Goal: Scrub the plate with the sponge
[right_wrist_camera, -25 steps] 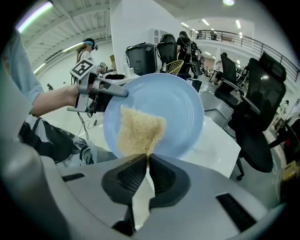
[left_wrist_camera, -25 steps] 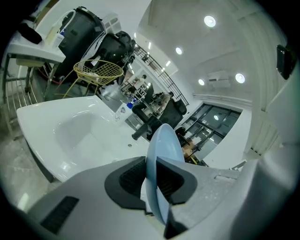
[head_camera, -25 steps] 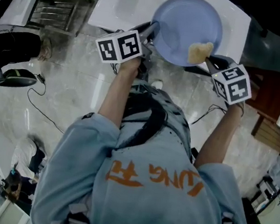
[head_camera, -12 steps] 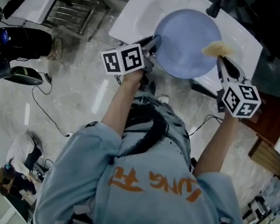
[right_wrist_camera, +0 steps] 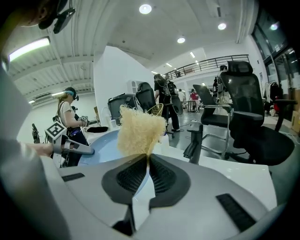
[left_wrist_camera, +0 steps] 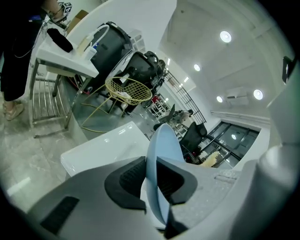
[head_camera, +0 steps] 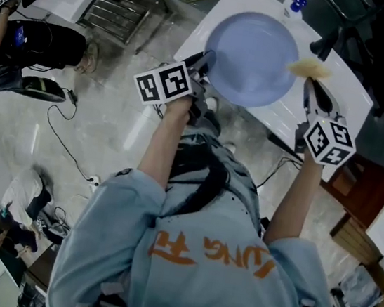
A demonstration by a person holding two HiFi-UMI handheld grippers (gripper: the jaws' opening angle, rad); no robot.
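Head view: left gripper [head_camera: 206, 60] clamps the plate [head_camera: 251, 58] at its 9 o'clock rim, over the sink [head_camera: 353, 90]. Right gripper [head_camera: 314, 88] is closed on the sponge [head_camera: 308, 68], which sits at the plate's 3 o'clock edge; contact unclear. Looks like the scrub step. Next: sponge onto the plate face, press, wipe.

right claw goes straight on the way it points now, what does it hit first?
Probably the plate, at its right edge: the sponge pinched in the right claw leads and sits just beside it. Depth is unclear; it could slip past to the sink.
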